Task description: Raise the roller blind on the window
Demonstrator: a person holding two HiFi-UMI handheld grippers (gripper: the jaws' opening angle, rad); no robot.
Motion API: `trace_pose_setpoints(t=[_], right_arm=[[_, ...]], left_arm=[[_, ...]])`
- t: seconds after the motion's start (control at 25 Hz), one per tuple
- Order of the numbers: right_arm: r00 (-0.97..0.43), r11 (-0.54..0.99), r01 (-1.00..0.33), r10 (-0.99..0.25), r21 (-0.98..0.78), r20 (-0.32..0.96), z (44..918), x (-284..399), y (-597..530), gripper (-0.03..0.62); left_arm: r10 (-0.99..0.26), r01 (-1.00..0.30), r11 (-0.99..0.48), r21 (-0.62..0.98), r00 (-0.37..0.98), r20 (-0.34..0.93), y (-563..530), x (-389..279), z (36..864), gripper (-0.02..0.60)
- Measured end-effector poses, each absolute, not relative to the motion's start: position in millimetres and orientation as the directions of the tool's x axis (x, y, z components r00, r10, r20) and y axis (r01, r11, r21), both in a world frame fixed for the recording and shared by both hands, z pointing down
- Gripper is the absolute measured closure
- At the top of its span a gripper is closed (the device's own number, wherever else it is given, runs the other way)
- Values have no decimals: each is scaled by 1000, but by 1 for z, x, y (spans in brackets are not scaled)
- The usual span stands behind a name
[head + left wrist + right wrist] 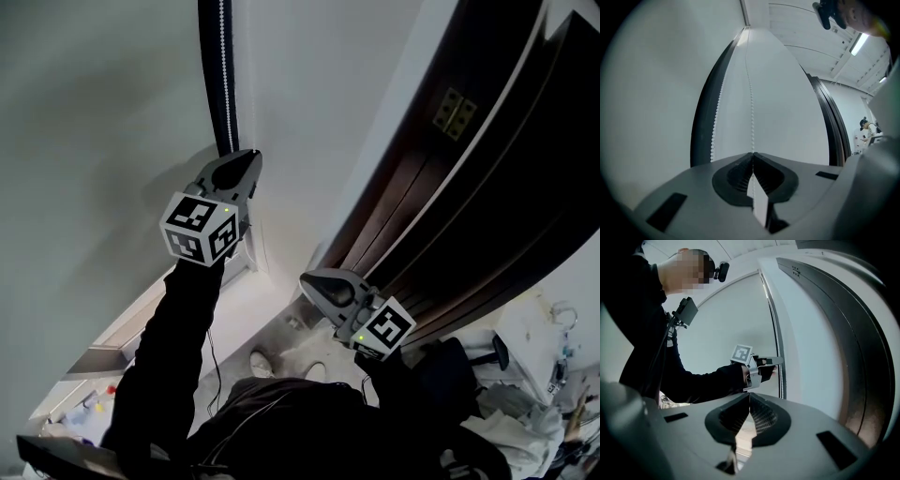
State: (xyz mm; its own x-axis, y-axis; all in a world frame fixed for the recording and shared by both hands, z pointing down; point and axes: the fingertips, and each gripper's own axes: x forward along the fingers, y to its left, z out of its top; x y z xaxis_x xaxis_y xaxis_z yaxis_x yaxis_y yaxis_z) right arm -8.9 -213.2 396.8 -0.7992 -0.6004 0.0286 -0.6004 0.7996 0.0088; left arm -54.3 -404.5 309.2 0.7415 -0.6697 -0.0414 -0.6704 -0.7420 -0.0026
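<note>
A white bead chain hangs down a dark strip at the edge of the pale roller blind. My left gripper is raised to the chain's lower part and is shut on it. In the left gripper view one strand of the chain runs straight into the closed jaws of the left gripper, and a second strand hangs free to the left. My right gripper is lower and to the right, away from the chain. It is shut with nothing in it, and its own view shows the left gripper at the chain.
A dark brown door frame with a brass hinge runs diagonally at the right. Below the blind is a window sill. Cluttered items lie on the floor at the lower right. The person's dark sleeves fill the bottom middle.
</note>
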Motion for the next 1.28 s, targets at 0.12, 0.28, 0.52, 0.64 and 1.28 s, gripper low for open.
trace_pose_setpoints(t=[0.12,0.28,0.52,0.64,1.28], right_arm=[[-801,802,-598,-598,8,32,398,-7,-216,588],[-801,802,-598,-598,5,31,398,-9,-216,588],[-814,814,-581,-581,0,16,394,-10,-214,588],[-834,834,-550,-551,-45,-26,387,-8,-210,588],[-910,916,-392,-400,-82,-108,349,-3,-203,580]], left_arm=[[-671,-673,-740,-15,739,-52,-404,-59,308,574],[-653,-653,-755,-58,757,-21,-392,-61,320,574],[-635,-636,-769,-63,772,-39,-368,-72,324,575],[-604,-606,-795,-25,795,-53,-353,-69,325,575],[-569,-562,-820,110,822,-39,-283,-62,358,576]])
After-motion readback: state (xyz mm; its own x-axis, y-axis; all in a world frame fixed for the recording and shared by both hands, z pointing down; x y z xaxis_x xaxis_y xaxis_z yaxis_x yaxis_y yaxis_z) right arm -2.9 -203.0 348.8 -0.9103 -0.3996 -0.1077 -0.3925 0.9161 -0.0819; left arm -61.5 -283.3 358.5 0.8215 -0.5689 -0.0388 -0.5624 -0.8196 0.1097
